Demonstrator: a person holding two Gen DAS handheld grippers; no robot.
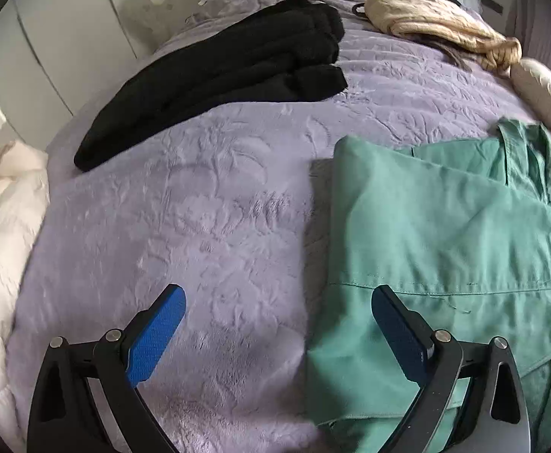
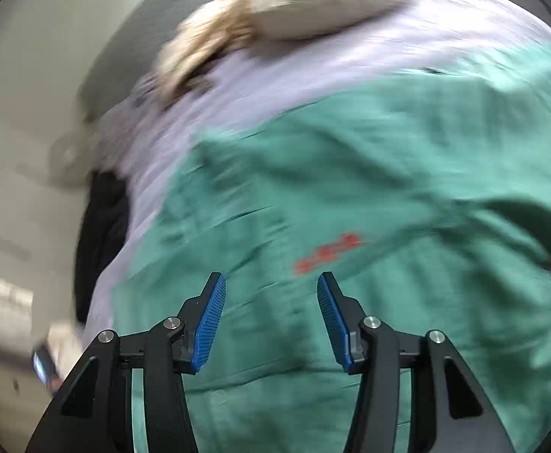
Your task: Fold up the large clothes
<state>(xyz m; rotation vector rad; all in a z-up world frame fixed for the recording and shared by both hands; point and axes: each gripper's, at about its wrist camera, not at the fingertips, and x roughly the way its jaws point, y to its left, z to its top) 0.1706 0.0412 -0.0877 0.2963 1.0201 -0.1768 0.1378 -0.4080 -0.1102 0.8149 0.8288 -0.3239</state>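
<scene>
A large green garment (image 1: 445, 234) lies partly folded on the lilac bed cover (image 1: 207, 196), filling the right half of the left wrist view. My left gripper (image 1: 279, 302) is open above the garment's left edge, its right finger over the green cloth, its left finger over the bare cover, nothing held. The right wrist view is blurred by motion. There the same green garment (image 2: 370, 173), with small red lettering (image 2: 328, 253), spreads below my right gripper (image 2: 271, 283). Its blue pads stand apart with nothing between them.
A folded black garment (image 1: 219, 75) lies at the back left of the bed. A beige bundle of cloth (image 1: 437, 26) lies at the back right. A white duvet (image 1: 3, 226) hangs at the bed's left edge. White cupboards (image 1: 68, 37) and a fan stand behind.
</scene>
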